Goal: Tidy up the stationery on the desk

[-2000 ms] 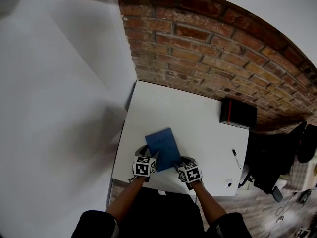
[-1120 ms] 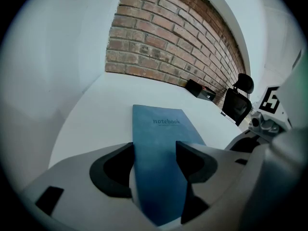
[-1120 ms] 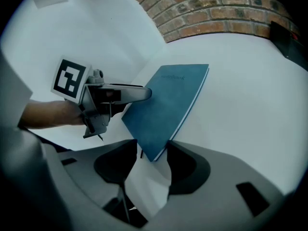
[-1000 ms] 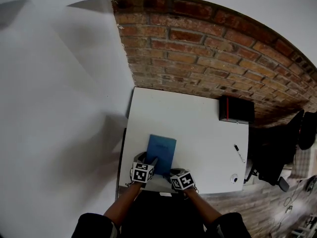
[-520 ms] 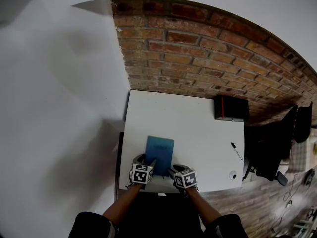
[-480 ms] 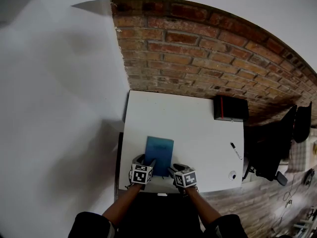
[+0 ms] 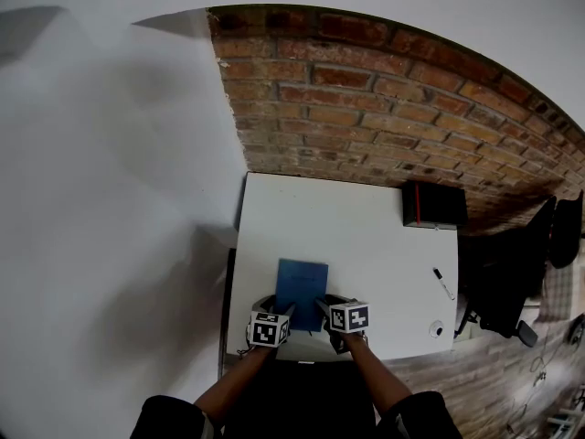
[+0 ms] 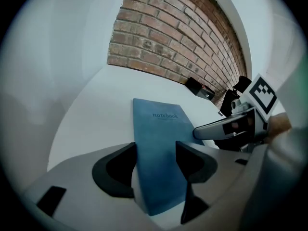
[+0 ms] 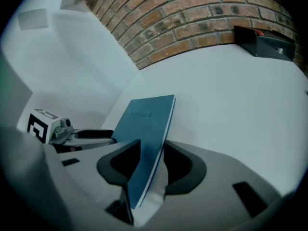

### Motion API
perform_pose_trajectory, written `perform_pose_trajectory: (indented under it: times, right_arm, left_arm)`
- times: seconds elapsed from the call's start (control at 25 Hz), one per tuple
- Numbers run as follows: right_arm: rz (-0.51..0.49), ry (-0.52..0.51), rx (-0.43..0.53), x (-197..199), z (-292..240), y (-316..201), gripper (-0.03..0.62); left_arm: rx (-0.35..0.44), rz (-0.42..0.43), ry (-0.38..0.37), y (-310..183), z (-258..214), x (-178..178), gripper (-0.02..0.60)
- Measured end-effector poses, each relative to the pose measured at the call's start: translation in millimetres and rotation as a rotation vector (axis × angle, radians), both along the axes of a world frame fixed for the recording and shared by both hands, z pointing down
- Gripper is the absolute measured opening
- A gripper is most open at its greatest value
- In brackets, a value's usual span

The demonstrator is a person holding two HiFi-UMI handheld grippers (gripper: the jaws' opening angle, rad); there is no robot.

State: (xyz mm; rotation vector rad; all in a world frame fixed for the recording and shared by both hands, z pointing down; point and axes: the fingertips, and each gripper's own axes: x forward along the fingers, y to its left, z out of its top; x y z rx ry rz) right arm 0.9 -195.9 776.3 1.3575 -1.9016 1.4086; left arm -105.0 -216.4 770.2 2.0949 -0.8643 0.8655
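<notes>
A blue notebook (image 7: 302,282) sits near the front edge of the white desk (image 7: 366,236), with both grippers at its near end. My left gripper (image 7: 284,310) is shut on the near left part; the cover (image 8: 161,129) fills the gap between its pads. My right gripper (image 7: 323,305) holds the near right part. Its jaws have just been closing, and the notebook (image 9: 147,124) stands on edge between them, tilted, with the pads against it. The right gripper's finger (image 8: 226,126) shows beside the notebook in the left gripper view.
A black box (image 7: 434,206) with a red stripe stands at the desk's far right by the brick wall. A marker pen (image 7: 442,283) and a small round white object (image 7: 436,329) lie near the right edge. A dark chair (image 7: 512,291) stands right of the desk.
The notebook has turned from slanted to nearly square with the desk. The right gripper has moved forward beside its near right corner. The left gripper has hardly moved.
</notes>
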Motion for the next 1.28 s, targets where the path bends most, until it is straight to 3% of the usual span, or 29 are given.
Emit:
perform_pose_trajectory:
  times: [0.32,0.48,0.64,1.04,1.28]
  right_arm:
    - [-0.02,0.042,-0.022,1.8,3.2,-3.8,0.145]
    - [0.001,0.035,-0.043,4.2,3.9,-3.7,0.113]
    - [0.004,0.033,-0.046,3.8,2.3,-4.3,0.098]
    - [-0.061,0.005,-0.052,-30.4,1.8,-8.6,0.086]
    - [-0.069,-0.008,-0.05,-48.9,1.7,-12.5,0.086]
  left_arm:
    - [0.024,0.017,-0.023,-1.5,1.6,-1.3,0.257]
    - [0.021,0.004,-0.045,-4.3,3.4,-7.0,0.193]
    - [0.036,-0.002,-0.046,-5.8,1.6,-9.7,0.181]
    - [0.043,-0.082,-0.044,-11.1,1.6,-45.0,0.175]
    - [0.055,-0.074,-0.064,-19.2,1.8,-62.2,0.175]
